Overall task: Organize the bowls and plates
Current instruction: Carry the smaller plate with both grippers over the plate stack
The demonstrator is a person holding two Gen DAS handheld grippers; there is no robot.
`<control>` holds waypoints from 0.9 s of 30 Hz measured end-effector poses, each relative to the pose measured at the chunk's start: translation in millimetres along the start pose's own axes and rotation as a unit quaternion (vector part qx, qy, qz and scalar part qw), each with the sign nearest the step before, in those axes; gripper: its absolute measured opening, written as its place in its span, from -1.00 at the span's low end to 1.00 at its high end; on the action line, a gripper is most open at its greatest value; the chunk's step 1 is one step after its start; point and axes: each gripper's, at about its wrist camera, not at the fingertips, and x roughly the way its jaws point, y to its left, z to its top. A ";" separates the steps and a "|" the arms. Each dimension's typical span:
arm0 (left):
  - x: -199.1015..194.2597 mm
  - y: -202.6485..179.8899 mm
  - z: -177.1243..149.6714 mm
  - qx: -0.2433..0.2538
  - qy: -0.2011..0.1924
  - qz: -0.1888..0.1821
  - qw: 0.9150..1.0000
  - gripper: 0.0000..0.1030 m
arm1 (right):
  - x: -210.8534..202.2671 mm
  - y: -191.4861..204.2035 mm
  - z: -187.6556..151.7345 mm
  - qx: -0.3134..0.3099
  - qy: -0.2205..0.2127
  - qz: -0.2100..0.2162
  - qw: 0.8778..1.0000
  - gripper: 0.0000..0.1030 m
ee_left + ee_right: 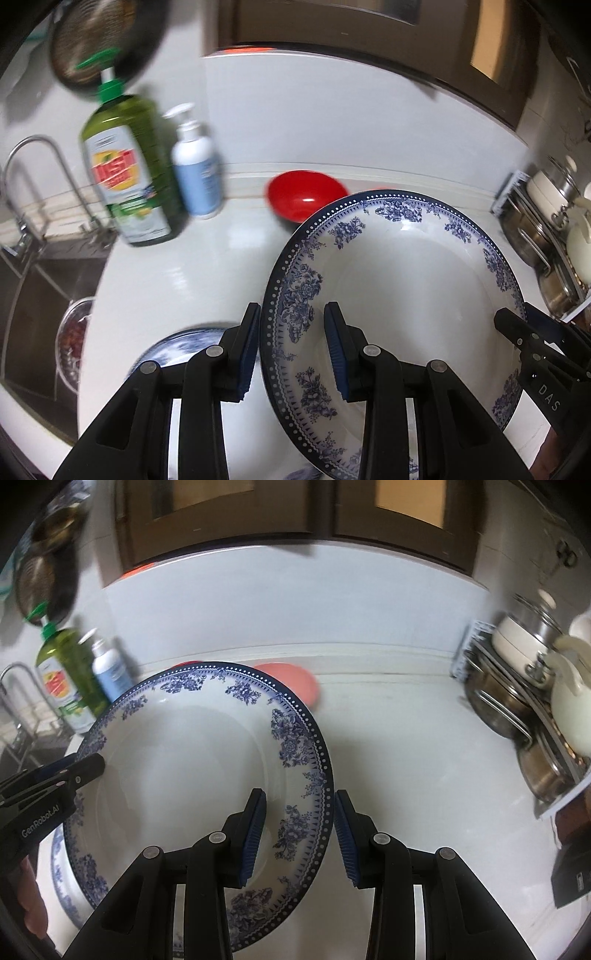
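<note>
Evidently both claws, left claw (291, 354) and right claw (299, 834), clench opposite rims of the blue-patterned plate (399, 280): rigid, glazed, slippery, breakable.

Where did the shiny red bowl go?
The red bowl sits at the back of the white counter by the wall in the left wrist view, right of the blue pump bottle and just behind the raised blue-and-white plate.

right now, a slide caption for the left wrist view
Both grippers, left gripper and right gripper, clamp opposite rims of a blue-and-white floral plate above the white counter.
</note>
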 end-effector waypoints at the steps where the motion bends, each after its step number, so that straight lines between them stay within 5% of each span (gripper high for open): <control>1: -2.4 8.6 -2.5 -0.004 0.000 0.004 1.000 -0.33 | -1.5 10.8 -0.8 -0.004 0.000 0.005 1.000 -0.25; 14: -26.5 99.4 -38.5 -0.048 0.015 0.055 0.997 -0.33 | -3.8 102.8 -13.6 -0.056 0.011 0.060 0.997 -0.25; 27: -21.0 138.7 -73.4 -0.076 0.052 0.083 0.992 -0.33 | 12.1 157.2 -35.8 -0.094 0.051 0.094 0.990 -0.25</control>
